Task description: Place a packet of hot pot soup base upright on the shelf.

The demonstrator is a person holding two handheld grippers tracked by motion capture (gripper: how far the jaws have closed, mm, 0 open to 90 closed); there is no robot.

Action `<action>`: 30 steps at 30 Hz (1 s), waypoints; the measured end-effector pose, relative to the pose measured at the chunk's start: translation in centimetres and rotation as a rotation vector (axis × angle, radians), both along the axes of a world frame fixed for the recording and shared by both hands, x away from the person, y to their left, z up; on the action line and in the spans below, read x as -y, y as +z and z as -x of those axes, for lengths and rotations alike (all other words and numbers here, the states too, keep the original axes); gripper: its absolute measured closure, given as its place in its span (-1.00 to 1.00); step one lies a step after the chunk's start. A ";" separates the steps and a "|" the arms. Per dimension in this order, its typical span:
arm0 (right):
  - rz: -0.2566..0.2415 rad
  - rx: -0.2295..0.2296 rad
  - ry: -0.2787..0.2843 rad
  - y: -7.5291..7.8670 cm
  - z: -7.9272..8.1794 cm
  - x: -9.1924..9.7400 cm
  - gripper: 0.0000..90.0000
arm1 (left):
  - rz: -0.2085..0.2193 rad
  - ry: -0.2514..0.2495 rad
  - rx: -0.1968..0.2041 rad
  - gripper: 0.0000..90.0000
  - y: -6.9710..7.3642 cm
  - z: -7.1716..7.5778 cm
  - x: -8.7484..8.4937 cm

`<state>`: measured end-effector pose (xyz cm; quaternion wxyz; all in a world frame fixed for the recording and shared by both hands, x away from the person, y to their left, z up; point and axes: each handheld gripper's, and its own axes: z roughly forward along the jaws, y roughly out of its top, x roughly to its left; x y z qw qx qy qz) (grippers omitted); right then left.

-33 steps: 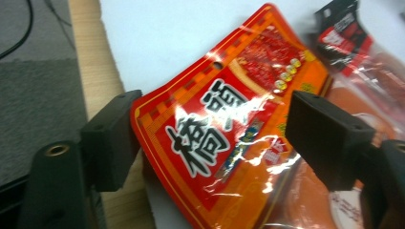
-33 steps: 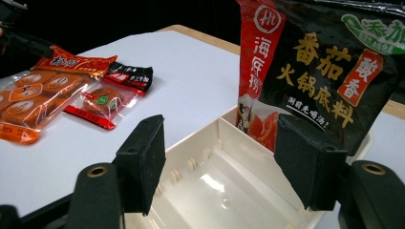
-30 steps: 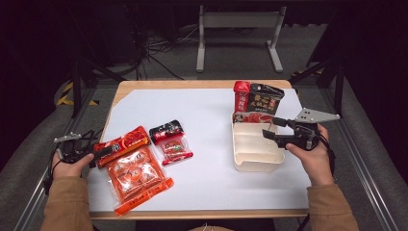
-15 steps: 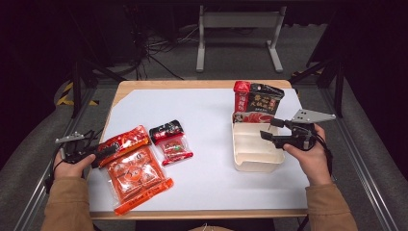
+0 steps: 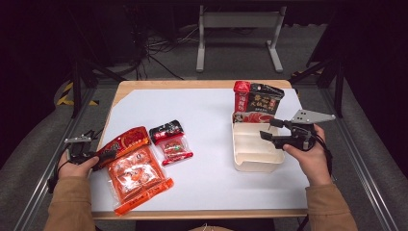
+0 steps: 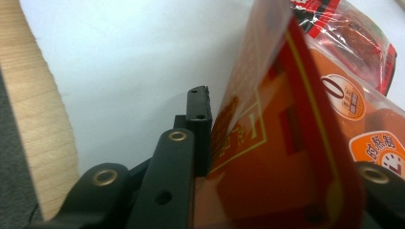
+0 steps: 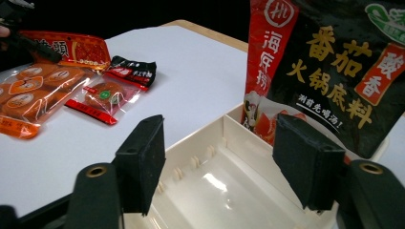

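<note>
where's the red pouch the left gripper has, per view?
High view: red pouch at the table's left edge, its left end in the left gripper.
Left gripper view: pouch fills the centre and right, standing on edge between the jaws, which have just been closing on it.
Right gripper view: top left, far across the table.
Shared landmark: the large orange pack beside it.
</note>
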<state>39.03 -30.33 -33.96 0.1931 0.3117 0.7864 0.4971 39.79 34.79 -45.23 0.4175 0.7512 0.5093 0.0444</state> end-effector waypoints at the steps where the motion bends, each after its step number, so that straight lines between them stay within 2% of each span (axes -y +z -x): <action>1: 0.001 0.004 0.002 0.0 0.0 0.0 -0.16 | 0.001 0.008 0.002 0.88 0.1 0.1 0.0; 5: 0.003 0.013 0.009 0.0 0.0 0.0 -0.12 | 0.015 0.011 0.000 0.94 0.4 0.2 -0.3; 6: 0.005 0.015 0.010 0.0 0.0 0.0 -0.10 | 0.012 0.014 0.009 0.95 0.5 0.2 -0.4; 8: 0.003 0.019 0.014 0.1 0.1 0.0 -0.06 | 0.033 0.022 0.011 0.98 1.0 0.5 -0.5; 10: 0.000 0.024 0.020 0.1 0.1 0.0 -0.04 | 0.026 0.023 0.033 0.99 1.6 0.6 -0.5; 12: -0.001 0.027 0.020 0.1 0.1 0.1 -0.02 | 0.032 0.020 0.035 1.00 1.9 0.7 -0.5; 14: -0.008 0.026 0.023 0.1 0.1 0.1 -0.01 | 0.040 0.024 0.058 1.00 2.6 1.0 -0.4; 15: -0.007 0.022 0.023 0.1 0.1 0.1 0.01 | 0.030 0.019 0.072 0.99 2.9 1.1 -0.5; 17: -0.007 0.015 0.024 0.1 0.1 0.1 0.02 | 0.038 0.023 0.070 0.99 3.1 1.2 -0.4; 19: -0.007 0.013 0.023 0.1 0.1 0.1 0.03 | 0.045 0.025 0.092 0.99 3.8 1.4 -0.2; 21: -0.008 0.013 0.022 0.2 0.1 0.1 0.04 | 0.044 0.022 0.097 1.00 4.1 1.5 -0.2; 30: -0.010 0.021 0.014 0.2 0.2 0.2 0.08 | 0.053 0.016 0.177 1.00 6.6 2.5 0.7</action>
